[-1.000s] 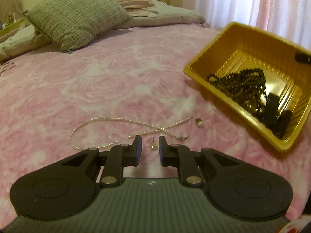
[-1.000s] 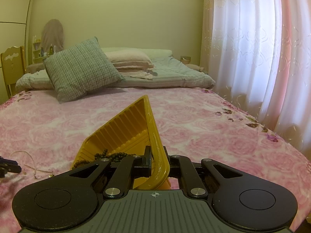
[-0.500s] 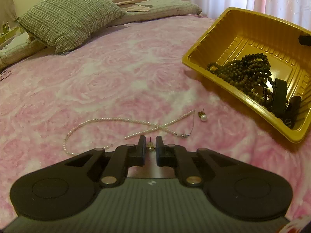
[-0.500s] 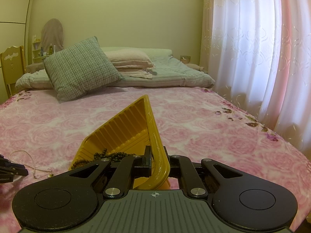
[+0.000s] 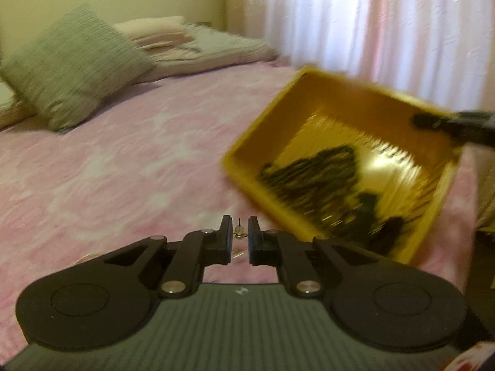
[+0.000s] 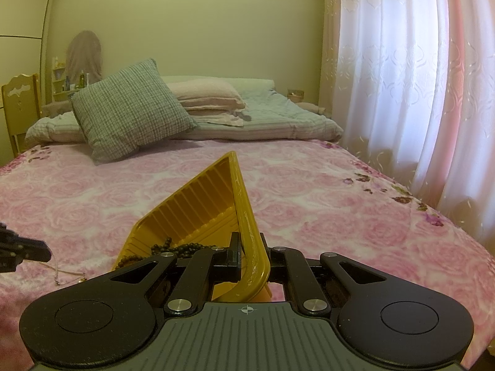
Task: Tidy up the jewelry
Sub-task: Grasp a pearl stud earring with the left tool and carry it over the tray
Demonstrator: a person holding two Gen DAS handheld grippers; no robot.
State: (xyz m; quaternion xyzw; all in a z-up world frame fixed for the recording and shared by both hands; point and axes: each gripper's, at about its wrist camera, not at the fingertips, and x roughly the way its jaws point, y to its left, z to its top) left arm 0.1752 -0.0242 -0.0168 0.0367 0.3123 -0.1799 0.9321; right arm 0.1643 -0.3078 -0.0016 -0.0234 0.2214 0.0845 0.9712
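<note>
My left gripper (image 5: 239,221) is shut on a small stud earring (image 5: 238,232), its pin pointing up, lifted clear of the pink bedspread (image 5: 123,160). This view is motion-blurred. The yellow tray (image 5: 256,142) lies just right of and beyond it, with dark bead necklaces (image 5: 315,173) inside. My right gripper (image 6: 249,256) is shut on the tray's near rim (image 6: 247,216) and holds the tray tilted; one of its fingers (image 5: 439,122) shows at the far rim. A pearl necklace (image 6: 57,270) lies on the bedspread, below the left gripper's fingers (image 6: 31,250).
A green checked cushion (image 6: 130,108), pink pillows (image 6: 204,95) and a folded blanket (image 6: 278,117) sit at the head of the bed. White-pink curtains (image 6: 402,92) hang along the right side. A wooden chair (image 6: 20,102) stands at the far left.
My left gripper closed on the stud earring, lifted it off the bedspread and swung towards the tray. The right gripper and tray have not moved.
</note>
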